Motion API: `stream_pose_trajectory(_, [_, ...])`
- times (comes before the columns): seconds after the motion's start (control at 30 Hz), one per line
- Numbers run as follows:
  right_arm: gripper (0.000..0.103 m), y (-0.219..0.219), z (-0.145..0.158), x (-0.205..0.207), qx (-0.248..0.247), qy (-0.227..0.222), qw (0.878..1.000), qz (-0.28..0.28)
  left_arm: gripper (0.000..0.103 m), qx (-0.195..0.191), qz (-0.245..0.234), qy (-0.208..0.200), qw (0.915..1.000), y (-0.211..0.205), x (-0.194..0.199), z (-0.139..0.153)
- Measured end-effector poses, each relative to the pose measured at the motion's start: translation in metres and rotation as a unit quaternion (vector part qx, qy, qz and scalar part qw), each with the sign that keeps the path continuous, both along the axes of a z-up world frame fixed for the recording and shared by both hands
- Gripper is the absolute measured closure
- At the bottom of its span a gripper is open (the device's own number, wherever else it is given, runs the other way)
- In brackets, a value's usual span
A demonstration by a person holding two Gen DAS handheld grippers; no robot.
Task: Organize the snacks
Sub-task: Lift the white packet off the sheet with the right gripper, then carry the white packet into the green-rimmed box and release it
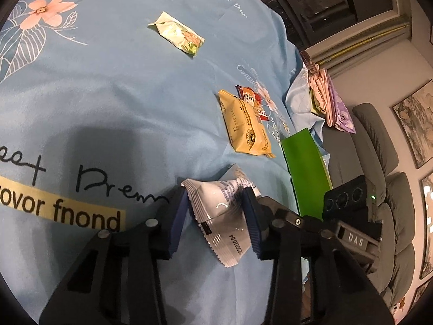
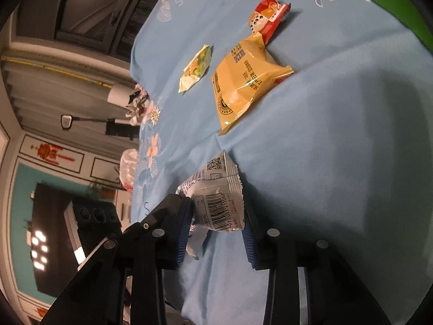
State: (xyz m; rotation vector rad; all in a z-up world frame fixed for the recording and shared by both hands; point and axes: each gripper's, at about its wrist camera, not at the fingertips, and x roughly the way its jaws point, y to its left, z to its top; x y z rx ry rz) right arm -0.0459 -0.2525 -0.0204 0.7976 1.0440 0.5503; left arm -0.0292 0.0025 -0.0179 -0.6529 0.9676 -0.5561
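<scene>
- A light blue cloth [image 1: 113, 89] printed with flowers and looping script covers the surface; beyond its edge stand a grey sofa [image 1: 379, 146], framed pictures on the wall and dark windows.
- The left gripper [image 1: 216, 214] comes in low from the near edge, angled down toward the cloth. Its blue-padded jaws are drawn narrow around a white snack packet [image 1: 219, 214].
- In the left wrist view the right pad touches the packet's side. The left pad sits right at its crimped edge, though I cannot tell how firmly it presses.
- The right gripper [image 2: 216, 216] reaches in at a similar downward tilt from the opposite side. Its body shows in the left wrist view just beyond the left gripper's right finger.
- In the right wrist view the same white packet [image 2: 216, 203], barcode facing up, sits between the right gripper's narrowed blue pads with both sides against it. So both grippers close on the one packet.
- The packet rests near the front of the cloth, partly lifted and crumpled where the pads meet it.
- Farther back lies a yellow packet [image 1: 246, 127], with a red packet [image 1: 251, 100] tucked at its far end, touching it.
- A pale green floral packet [image 1: 177, 33] lies well apart, deeper on the cloth.
- A green bag [image 1: 305, 168] stands at the cloth's right edge, near the yellow packet.
</scene>
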Motion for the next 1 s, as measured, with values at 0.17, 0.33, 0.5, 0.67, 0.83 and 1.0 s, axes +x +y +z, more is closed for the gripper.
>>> stream_pose_trajectory(0.17, [0.067, 0.008, 0.007, -0.001, -0.021, -0.023, 0.999, 0.019, 0.063, 0.023, 0.006, -0.010, 0.9997, -0.003, -0.005, 0.007])
stream_pose_trajectory(0.33, [0.067, 0.005, 0.010, -0.002, -0.016, -0.033, 0.999, 0.025, 0.063, 0.047, -0.004, -0.034, 0.9983, -0.010, -0.011, 0.016])
stream_pose_trajectory(0.5, [0.067, 0.001, 0.016, -0.004, -0.012, -0.049, 0.999, 0.020, 0.065, 0.040, -0.012, -0.042, 0.9982, -0.012, -0.015, 0.025])
stream_pose_trajectory(0.67, [0.067, -0.002, 0.034, -0.013, -0.010, -0.082, 0.996, 0.020, 0.067, 0.040, -0.016, -0.070, 0.9966, -0.019, -0.024, 0.050])
stream_pose_trajectory(0.83, [0.067, -0.020, 0.071, -0.028, -0.014, -0.145, 0.989, -0.002, 0.068, 0.034, -0.032, -0.118, 0.9919, -0.039, -0.032, 0.087])
stream_pose_trajectory(1.0, [0.067, -0.059, 0.095, -0.043, -0.011, -0.182, 0.982, -0.047, 0.068, 0.038, -0.070, -0.151, 0.9854, -0.090, -0.027, 0.115])
